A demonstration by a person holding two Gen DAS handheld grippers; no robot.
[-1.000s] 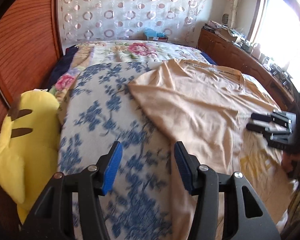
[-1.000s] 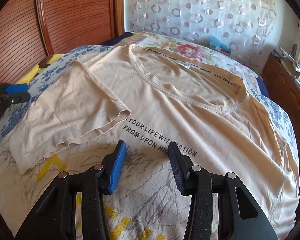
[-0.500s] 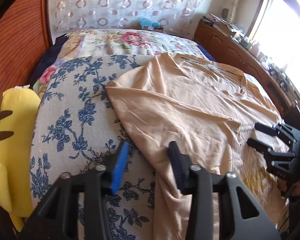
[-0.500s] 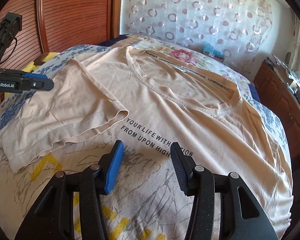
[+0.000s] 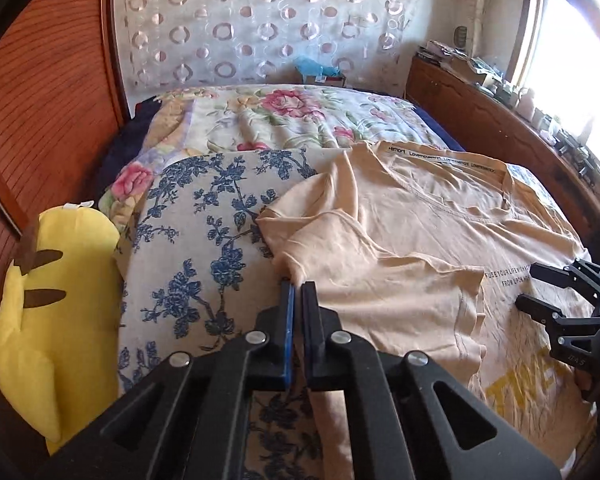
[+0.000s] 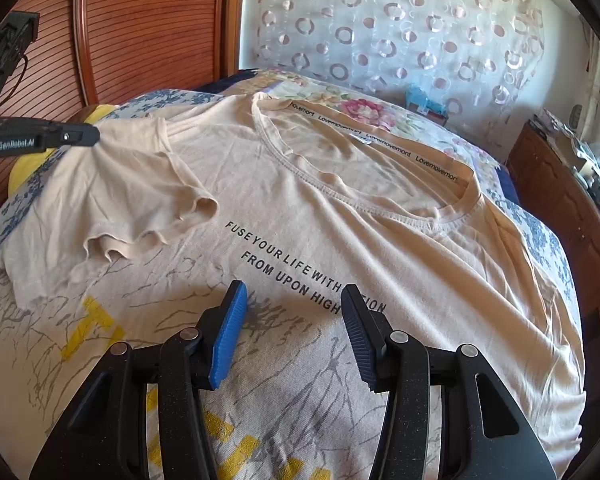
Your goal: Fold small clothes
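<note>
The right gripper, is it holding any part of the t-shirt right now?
No, the right gripper hovers over the t-shirt with its fingers apart and no cloth between them.

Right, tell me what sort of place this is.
Most likely a home bedroom: a bed with floral covers fills the view, a wooden headboard stands beside it, and a yellow plush toy lies at its edge.
</note>
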